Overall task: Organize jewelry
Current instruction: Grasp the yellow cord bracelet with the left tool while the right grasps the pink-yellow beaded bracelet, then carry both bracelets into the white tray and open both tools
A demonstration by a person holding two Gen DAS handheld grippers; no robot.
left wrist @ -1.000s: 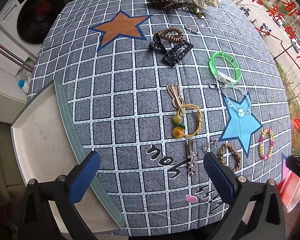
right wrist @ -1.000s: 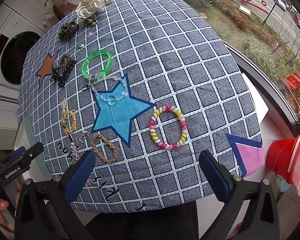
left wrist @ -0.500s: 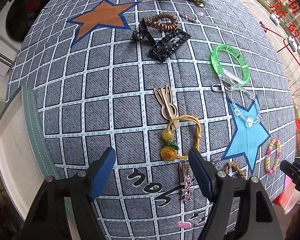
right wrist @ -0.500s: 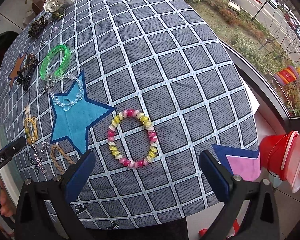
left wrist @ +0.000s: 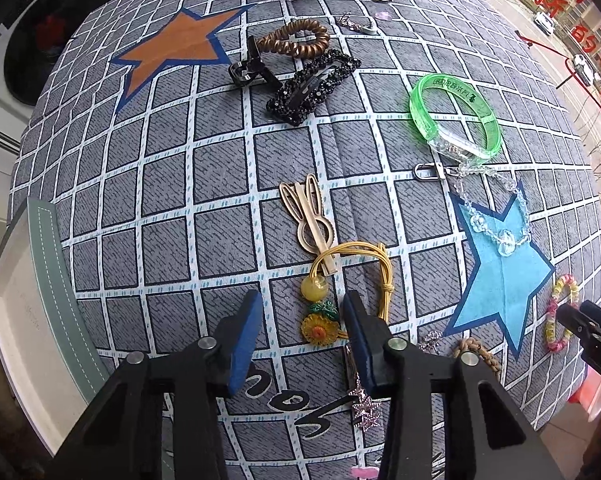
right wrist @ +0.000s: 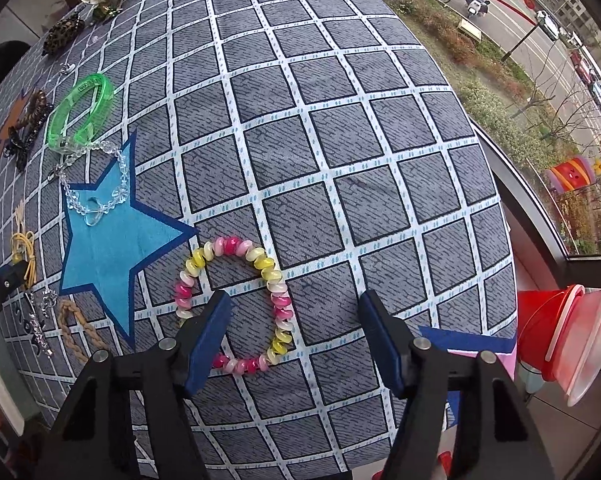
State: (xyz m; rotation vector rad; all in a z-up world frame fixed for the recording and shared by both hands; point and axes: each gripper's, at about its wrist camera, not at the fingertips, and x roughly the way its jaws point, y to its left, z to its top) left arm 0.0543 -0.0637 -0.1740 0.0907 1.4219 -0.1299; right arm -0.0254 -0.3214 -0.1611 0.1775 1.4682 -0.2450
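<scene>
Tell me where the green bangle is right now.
In the left wrist view the green bangle lies upper right on the checked cloth, right of the black beaded clip and just above the clear bead chain.

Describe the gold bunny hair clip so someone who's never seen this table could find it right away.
Start at the grey checked tablecloth, then go to the tangle of yellow cord hair tie near its middle. The rabbit hair clip lies flat with its tip under that cord. It is the only pale gold metal outline with two long ears; the neighbouring clips are black.
</scene>
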